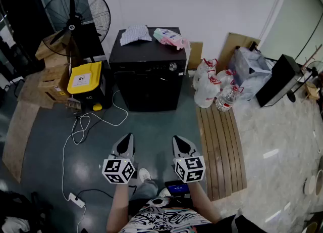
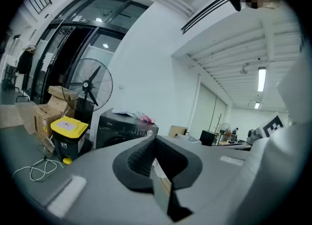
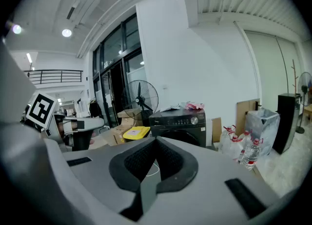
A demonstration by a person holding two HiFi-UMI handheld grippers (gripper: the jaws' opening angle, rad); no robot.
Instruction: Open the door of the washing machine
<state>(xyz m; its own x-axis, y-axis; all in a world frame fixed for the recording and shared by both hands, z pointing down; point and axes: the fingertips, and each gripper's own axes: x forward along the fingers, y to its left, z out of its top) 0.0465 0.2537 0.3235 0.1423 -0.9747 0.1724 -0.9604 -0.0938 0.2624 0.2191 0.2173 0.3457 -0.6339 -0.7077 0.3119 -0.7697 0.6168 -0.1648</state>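
The black washing machine (image 1: 148, 70) stands against the white wall with its front door shut; it also shows in the left gripper view (image 2: 124, 129) and the right gripper view (image 3: 179, 124). Both grippers hang well short of it, near the person's knees. My left gripper (image 1: 126, 139) is shut with nothing in it, tips together (image 2: 155, 138). My right gripper (image 1: 177, 140) is also shut and empty, tips meeting (image 3: 156, 141). A cloth (image 1: 135, 34) and a pink packet (image 1: 170, 38) lie on the machine's top.
A pedestal fan (image 1: 77, 12), cardboard boxes (image 1: 50, 70) and a yellow-lidded bin (image 1: 86, 83) stand left of the machine. A white cable (image 1: 83, 126) trails over the floor. Water bottles (image 1: 214, 88) and a wooden slat board (image 1: 221, 146) lie to the right.
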